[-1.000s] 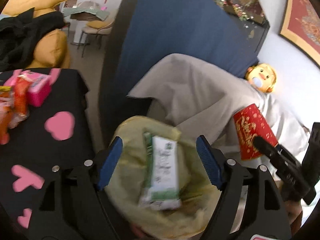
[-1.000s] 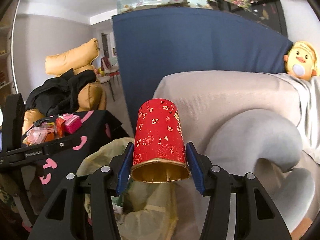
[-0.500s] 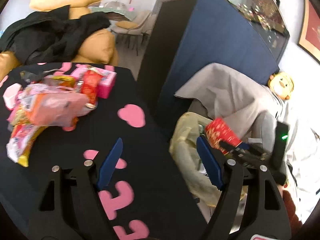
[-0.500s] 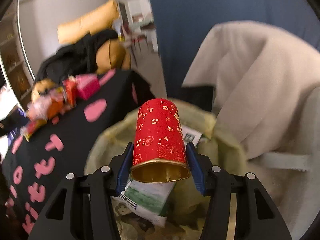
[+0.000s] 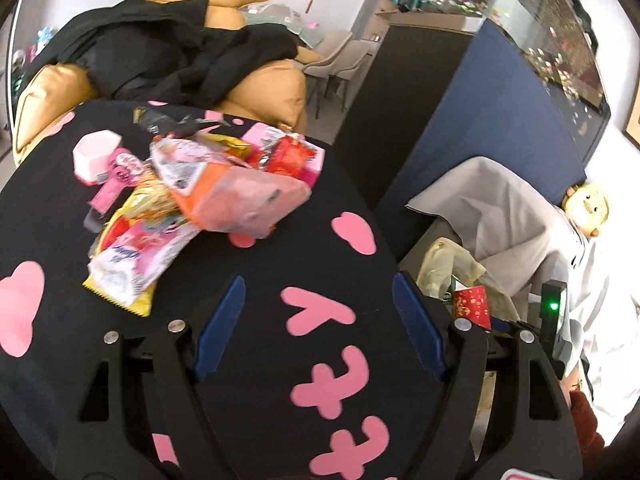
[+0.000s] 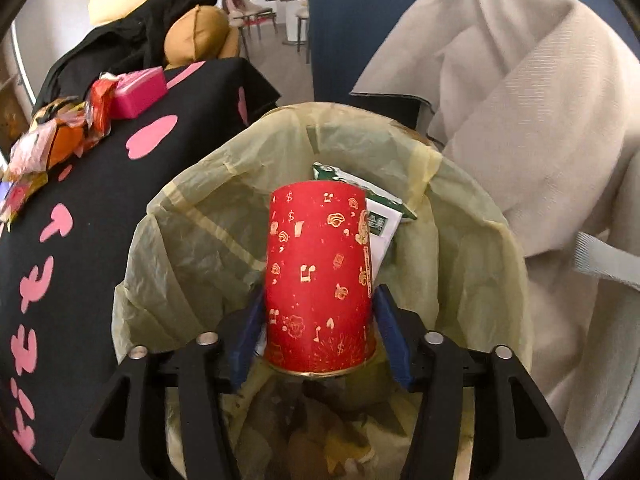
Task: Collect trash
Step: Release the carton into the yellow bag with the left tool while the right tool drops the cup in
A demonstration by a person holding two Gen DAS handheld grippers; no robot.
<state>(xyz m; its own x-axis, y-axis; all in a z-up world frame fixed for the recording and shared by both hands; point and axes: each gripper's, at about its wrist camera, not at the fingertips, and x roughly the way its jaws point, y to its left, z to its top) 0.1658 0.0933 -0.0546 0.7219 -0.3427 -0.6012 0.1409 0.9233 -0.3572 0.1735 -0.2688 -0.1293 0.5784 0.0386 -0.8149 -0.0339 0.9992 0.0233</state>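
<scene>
A red paper cup (image 6: 320, 280) with gold marks hangs over the mouth of the yellowish trash bag (image 6: 224, 168). It sits between the blue pads of my right gripper (image 6: 318, 292), whose jaws are opening; the pads look just off the cup's sides. A green-and-white packet (image 6: 380, 216) lies in the bag behind the cup. My left gripper (image 5: 318, 280) is open and holds nothing, above the black tablecloth (image 5: 260, 360) with pink shapes. Ahead of it lies a heap of snack wrappers (image 5: 192, 208). In the left wrist view the cup (image 5: 472, 306) and bag (image 5: 440, 260) show at the right.
A pink box (image 6: 138, 92) and a white-pink tub (image 5: 96, 152) lie among the wrappers. A grey blanket (image 6: 520, 120) covers the seat beside the bag. A blue screen (image 5: 480, 120) stands behind. A black coat (image 5: 160, 52) lies on orange cushions. A duck toy (image 5: 586, 208) sits far right.
My left gripper swung from above the bag to over the table. The right gripper came down with the cup to the bag's mouth, and its pads spread slightly.
</scene>
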